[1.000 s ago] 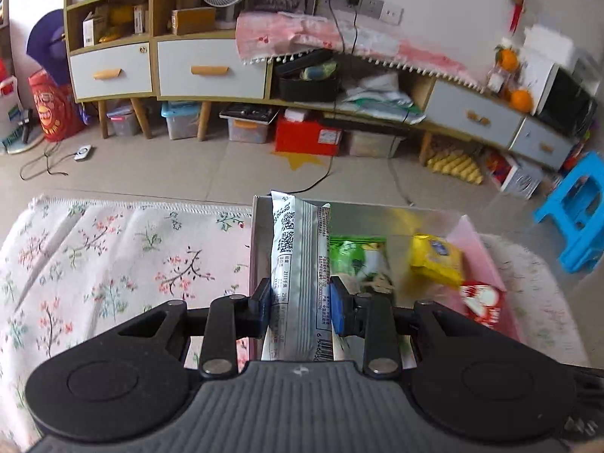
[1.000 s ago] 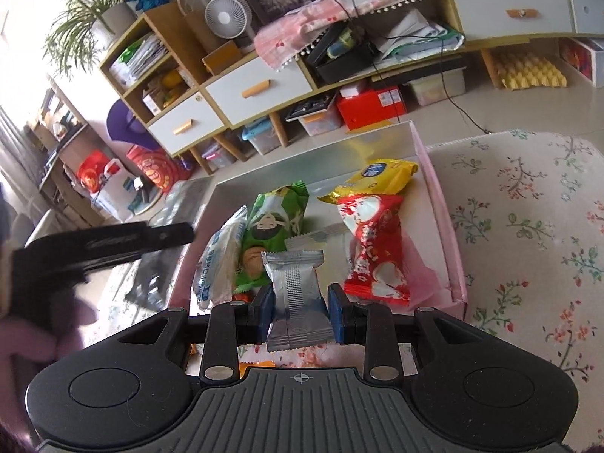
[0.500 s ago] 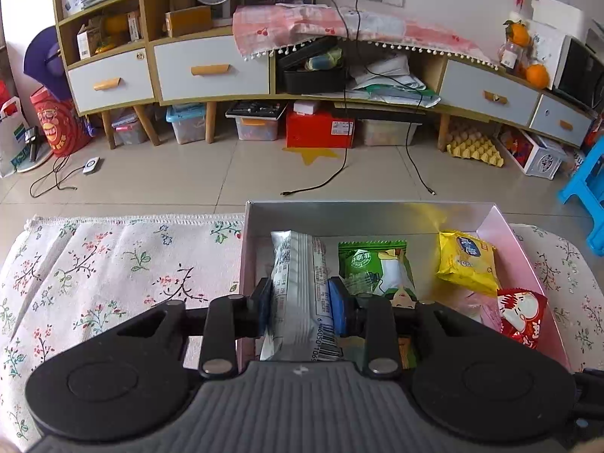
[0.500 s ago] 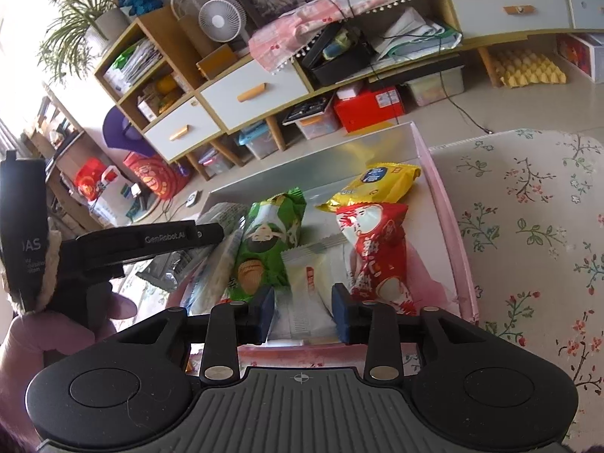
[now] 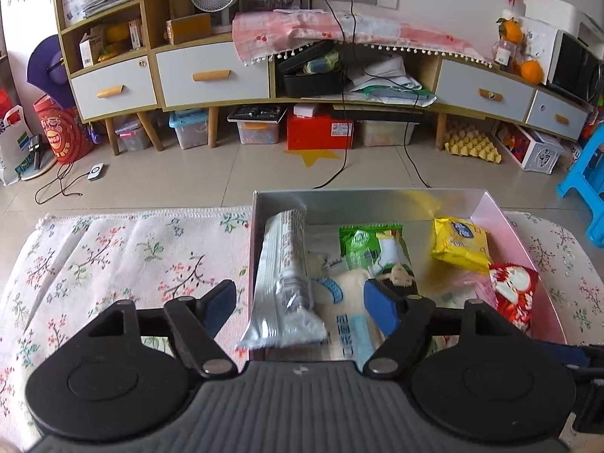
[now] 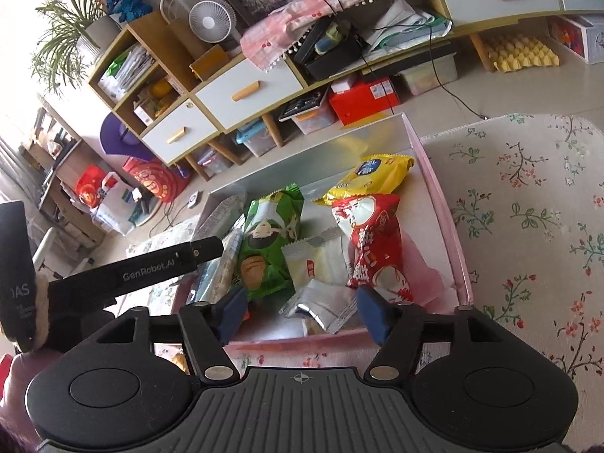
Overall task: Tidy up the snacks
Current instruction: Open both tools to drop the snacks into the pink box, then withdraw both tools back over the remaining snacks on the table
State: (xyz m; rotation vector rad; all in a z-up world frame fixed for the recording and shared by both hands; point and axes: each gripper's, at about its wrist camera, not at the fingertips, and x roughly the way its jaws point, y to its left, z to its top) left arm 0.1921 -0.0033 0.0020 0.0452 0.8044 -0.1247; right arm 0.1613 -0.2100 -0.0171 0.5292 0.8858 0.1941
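Both sets of jaws are opening over the pink box [image 5: 517,226], each letting go of a snack into it. The left gripper [image 5: 298,302] has its jaws spread to either side of the long silver packet [image 5: 288,275], which lies along the box's left wall, long axis running straight away from the jaws, touched by neither pad. The right gripper [image 6: 298,307] stands released over the small silver sachet [image 6: 321,304] at the box's near edge, between the green packet [image 6: 270,241] and the red packet [image 6: 372,241]. Both snacks look delivered; each hand seems free to back out.
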